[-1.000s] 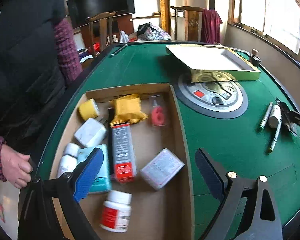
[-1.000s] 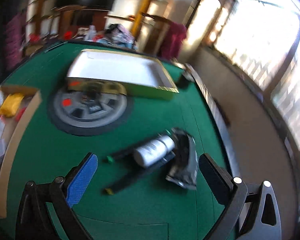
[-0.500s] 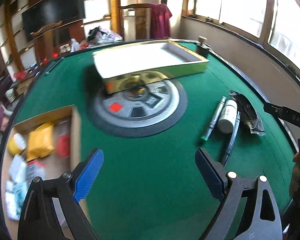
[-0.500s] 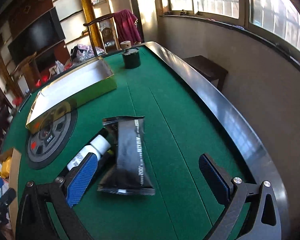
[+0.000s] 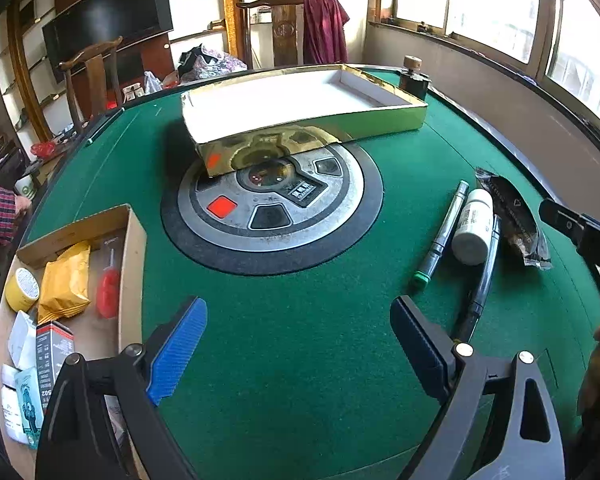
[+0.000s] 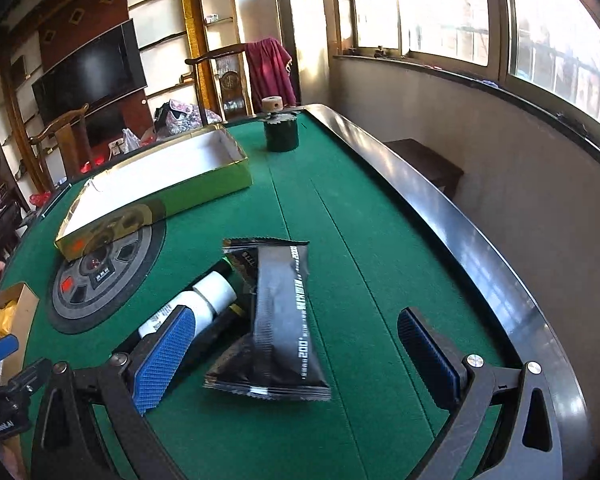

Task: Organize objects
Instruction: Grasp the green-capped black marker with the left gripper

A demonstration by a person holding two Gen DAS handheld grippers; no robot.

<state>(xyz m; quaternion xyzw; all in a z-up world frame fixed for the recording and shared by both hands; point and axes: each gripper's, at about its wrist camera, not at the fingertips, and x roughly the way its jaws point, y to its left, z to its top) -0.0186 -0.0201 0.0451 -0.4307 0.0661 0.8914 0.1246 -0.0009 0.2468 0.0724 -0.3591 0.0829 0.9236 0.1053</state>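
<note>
A black snack pouch [image 6: 284,316] lies on the green table between my right gripper's fingers; the right gripper [image 6: 296,360] is open and empty just above it. Beside it lie a white bottle [image 6: 196,308] and dark pens. In the left wrist view the pouch [image 5: 512,212], the bottle [image 5: 474,226], a green-capped pen [image 5: 442,232] and a black pen [image 5: 482,280] lie right of my open, empty left gripper [image 5: 298,354]. A cardboard box [image 5: 134,264] with several packets and bottles sits at the left.
A gold-sided white tray [image 5: 300,100] rests partly on the round grey centre panel [image 5: 272,204]. A dark green cup [image 6: 282,132] stands at the far table edge. The raised black table rim [image 6: 452,240] runs along the right. Chairs stand behind the table.
The left gripper has swung right, away from over the cardboard box, towards the table's middle. The right gripper has moved in closer over the black pouch. Both stayed open.
</note>
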